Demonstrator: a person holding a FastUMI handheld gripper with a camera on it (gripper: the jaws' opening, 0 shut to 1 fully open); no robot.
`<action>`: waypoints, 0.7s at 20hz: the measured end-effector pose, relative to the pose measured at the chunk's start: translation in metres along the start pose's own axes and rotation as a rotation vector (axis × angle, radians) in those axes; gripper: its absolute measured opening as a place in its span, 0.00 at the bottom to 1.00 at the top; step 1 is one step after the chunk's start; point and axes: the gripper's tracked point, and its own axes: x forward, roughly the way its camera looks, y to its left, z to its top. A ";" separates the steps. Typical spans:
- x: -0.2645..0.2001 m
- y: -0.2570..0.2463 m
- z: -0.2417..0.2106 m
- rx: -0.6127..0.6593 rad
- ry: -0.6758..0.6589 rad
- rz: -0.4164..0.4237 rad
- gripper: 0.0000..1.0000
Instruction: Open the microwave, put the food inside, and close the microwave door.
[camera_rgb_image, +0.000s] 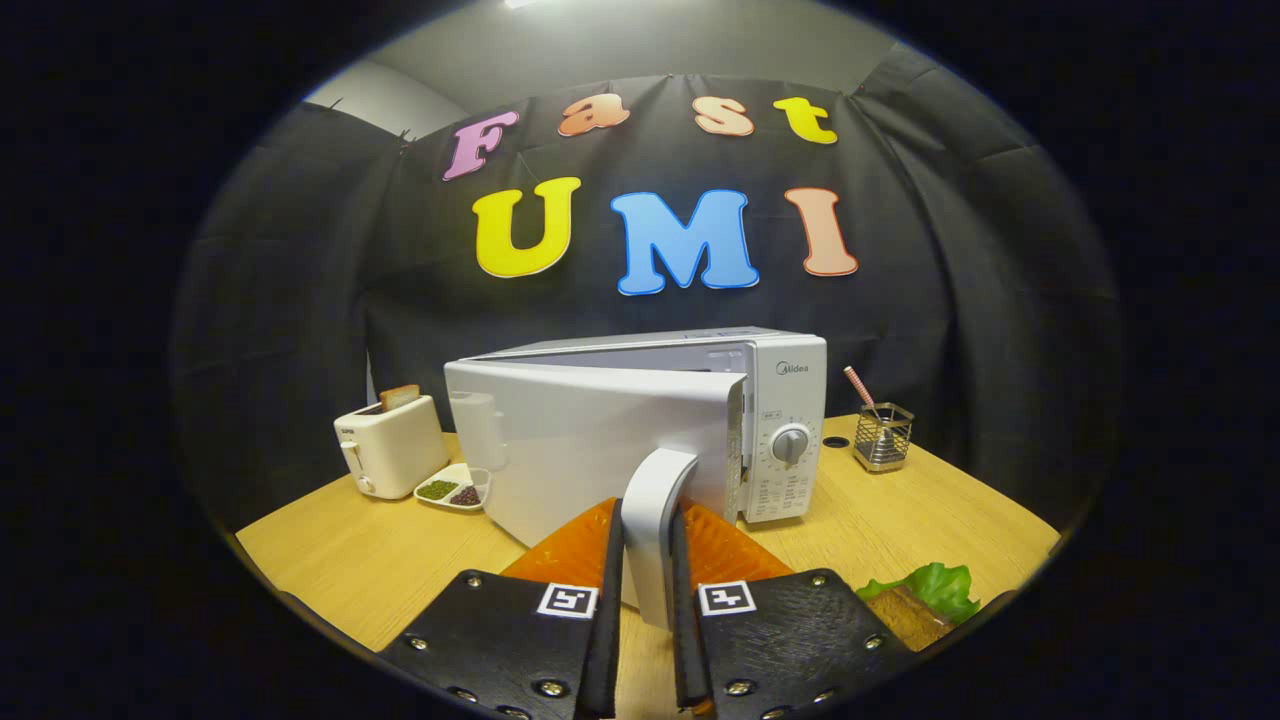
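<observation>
Claw pinches the upright handle of the half-open door; food sits right of it on the desk.

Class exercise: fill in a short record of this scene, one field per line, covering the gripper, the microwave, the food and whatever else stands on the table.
gripper: gripper shut on the door handle, one finger on each side
microwave: white microwave on the wooden table, its door swung partly open
food: sandwich with lettuce on the table to the right of the fingers, not yet inside
left of microwave: toaster with a bread slice in it; small dish of beans
right of microwave: wire basket holding a striped straw
</observation>
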 end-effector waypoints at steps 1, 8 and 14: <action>-0.006 0.006 -0.001 0.001 0.003 0.018 0.22; -0.040 0.047 -0.011 -0.010 0.013 0.104 0.22; -0.068 0.084 -0.016 -0.008 0.034 0.170 0.23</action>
